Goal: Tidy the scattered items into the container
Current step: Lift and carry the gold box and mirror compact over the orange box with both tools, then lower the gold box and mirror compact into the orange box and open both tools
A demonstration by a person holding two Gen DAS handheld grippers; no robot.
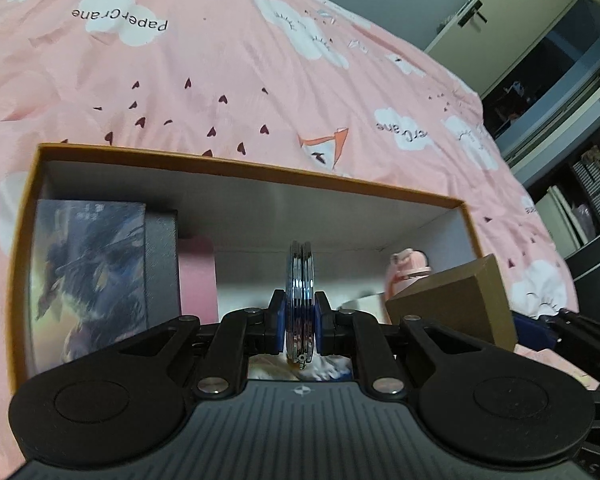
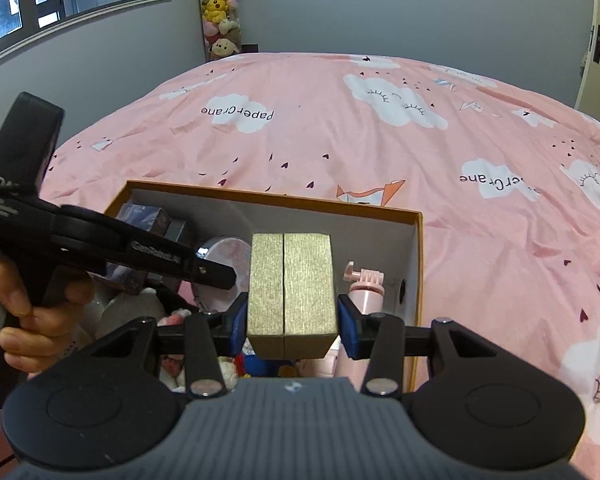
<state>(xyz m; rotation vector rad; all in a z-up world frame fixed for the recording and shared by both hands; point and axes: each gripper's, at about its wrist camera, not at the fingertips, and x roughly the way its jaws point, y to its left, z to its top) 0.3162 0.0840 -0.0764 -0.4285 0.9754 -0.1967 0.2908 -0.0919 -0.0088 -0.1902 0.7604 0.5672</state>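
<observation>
A pink bed cover (image 2: 340, 152) printed "PaperCrane" on white clouds carries the open orange-rimmed box (image 2: 416, 248). Over its inside, the right tool (image 2: 292, 314) clamps a gold block (image 2: 292, 288), and the left tool (image 1: 299, 320) pinches a thin chrome-edged disc (image 1: 299, 276) upright. A pink bottle (image 2: 362, 288) lies inside.
</observation>
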